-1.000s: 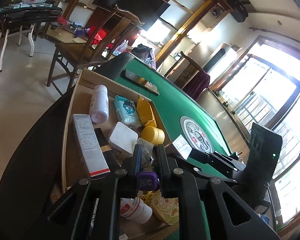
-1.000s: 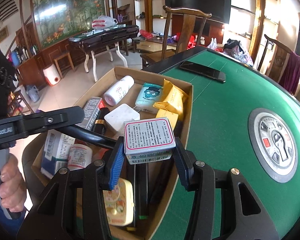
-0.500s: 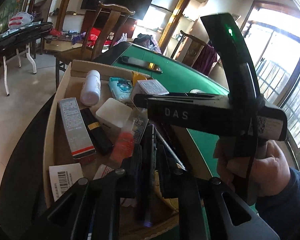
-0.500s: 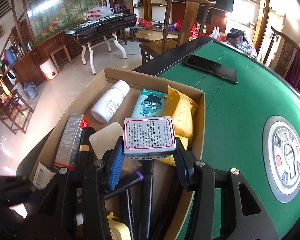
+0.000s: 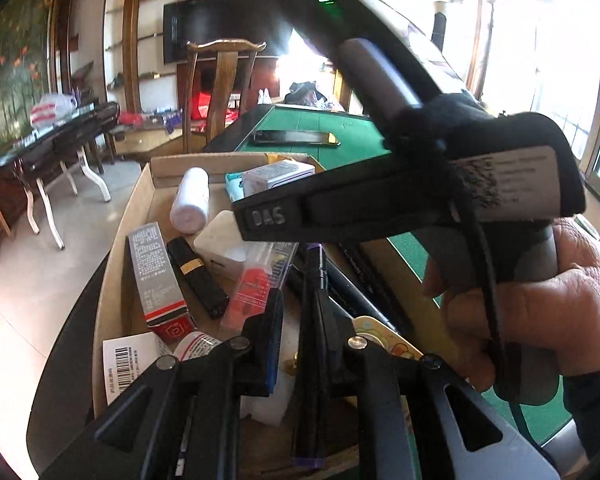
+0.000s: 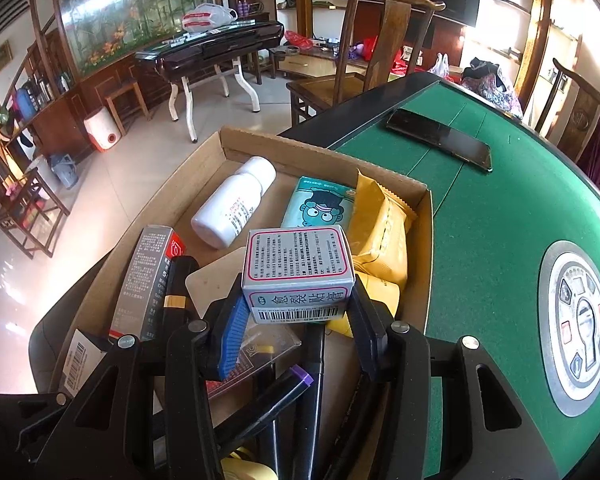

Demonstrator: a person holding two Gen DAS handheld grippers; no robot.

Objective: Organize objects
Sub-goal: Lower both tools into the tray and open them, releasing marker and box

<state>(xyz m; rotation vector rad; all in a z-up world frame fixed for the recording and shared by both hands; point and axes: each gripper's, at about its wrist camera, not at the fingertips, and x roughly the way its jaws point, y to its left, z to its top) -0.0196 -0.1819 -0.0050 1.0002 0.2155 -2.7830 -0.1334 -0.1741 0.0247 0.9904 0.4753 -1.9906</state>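
Right wrist view: the right gripper [image 6: 296, 320] has its two fingers clamped on the short sides of a small medicine box [image 6: 298, 274], one blue pad [image 6: 230, 338] at 9 o'clock of the box and the black finger at 3 o'clock. The box's long axis runs across the view, from 9 to 3 o'clock, with its printed top face up and its barcode side facing the camera. It is held above the cardboard tray [image 6: 324, 156], which sits at the edge of the green table [image 6: 492, 232]. Under and beyond the box, toward 12 o'clock, lie a teal tissue pack [image 6: 320, 204] and a yellow packet [image 6: 380, 232], touching each other. At 11 o'clock a white bottle [image 6: 232, 204] lies on its side, cap pointing toward 1 o'clock. At 9 o'clock a grey carton [image 6: 148, 280] and a black tube [image 6: 176, 288] lie side by side, both long axes running away from the camera. A phone [image 6: 440, 138] lies on the table at 1 o'clock.

Left wrist view: the left gripper [image 5: 300, 328] has its fingers narrowly parted around a black pen [image 5: 314, 320] that points toward 12 o'clock; I cannot tell whether they grip it. The right hand [image 5: 540, 308] holds the other gripper's handle at 3 o'clock.
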